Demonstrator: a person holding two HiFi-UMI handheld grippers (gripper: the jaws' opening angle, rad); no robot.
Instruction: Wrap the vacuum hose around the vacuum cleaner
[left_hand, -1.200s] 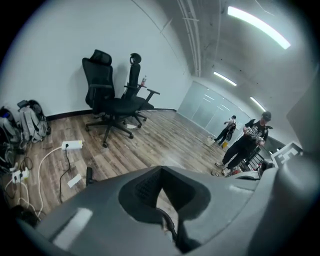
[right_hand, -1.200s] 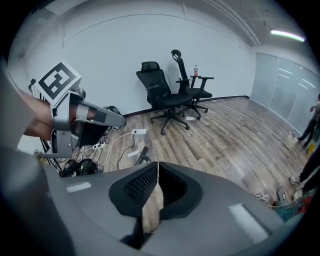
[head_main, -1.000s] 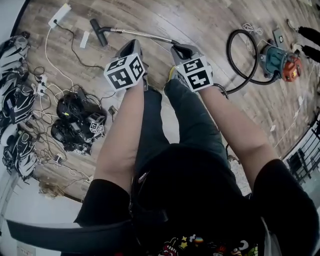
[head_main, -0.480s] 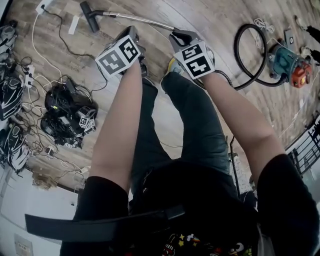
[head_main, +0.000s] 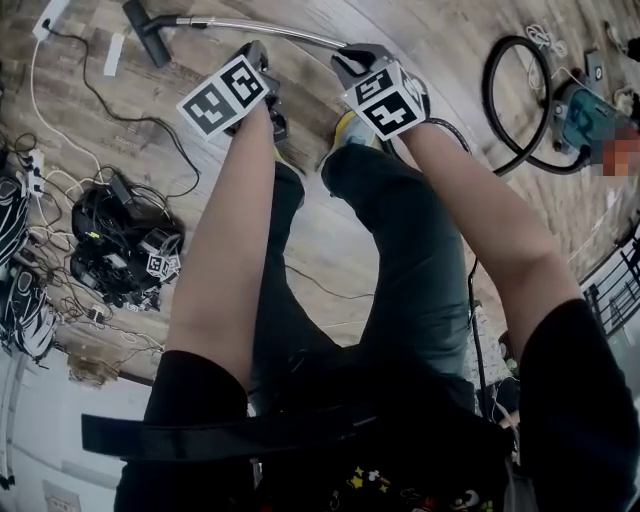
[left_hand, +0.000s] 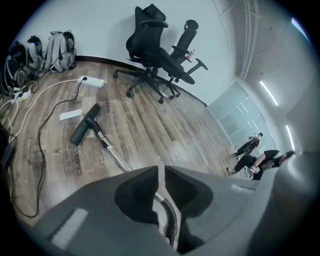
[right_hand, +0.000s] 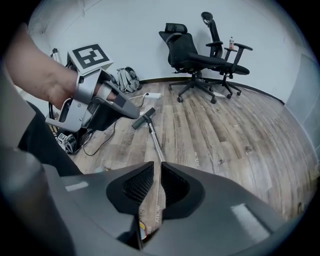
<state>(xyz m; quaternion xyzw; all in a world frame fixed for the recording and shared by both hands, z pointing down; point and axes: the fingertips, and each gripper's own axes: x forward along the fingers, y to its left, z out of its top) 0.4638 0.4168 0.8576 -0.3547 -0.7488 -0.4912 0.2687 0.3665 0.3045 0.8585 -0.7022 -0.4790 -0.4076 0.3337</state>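
Vacuum hose (head_main: 486, 100) lies unwrapped. Right gripper (head_main: 350, 62), jaws just opening to a narrow empty slit, and left gripper (head_main: 258, 52), barely parted too, hang above the wand (head_main: 260, 27), well apart from the vacuum cleaner (head_main: 580, 110) that the hose loops beside. This looks like the reach; next, grip the wand's handle.

Two grey hand-held tongs are showing: the left tongs (left_hand: 161, 172) and the right tongs (right_hand: 156, 170). One teal canister vacuum cleaner (head_main: 580, 110) is sitting on the wooden floor (left_hand: 165, 125), with one black vacuum hose (head_main: 487, 100) looping beside it. One silver metal wand (left_hand: 115, 157) is lying there, ending in one black floor nozzle (left_hand: 84, 129). Two black swivel office chairs (left_hand: 150, 47) are standing at the floor's far edge. One white power strip (left_hand: 92, 81) and one white paper slip (left_hand: 70, 115) are lying nearby. Two people in dark clothes (left_hand: 260, 161) are showing far off.
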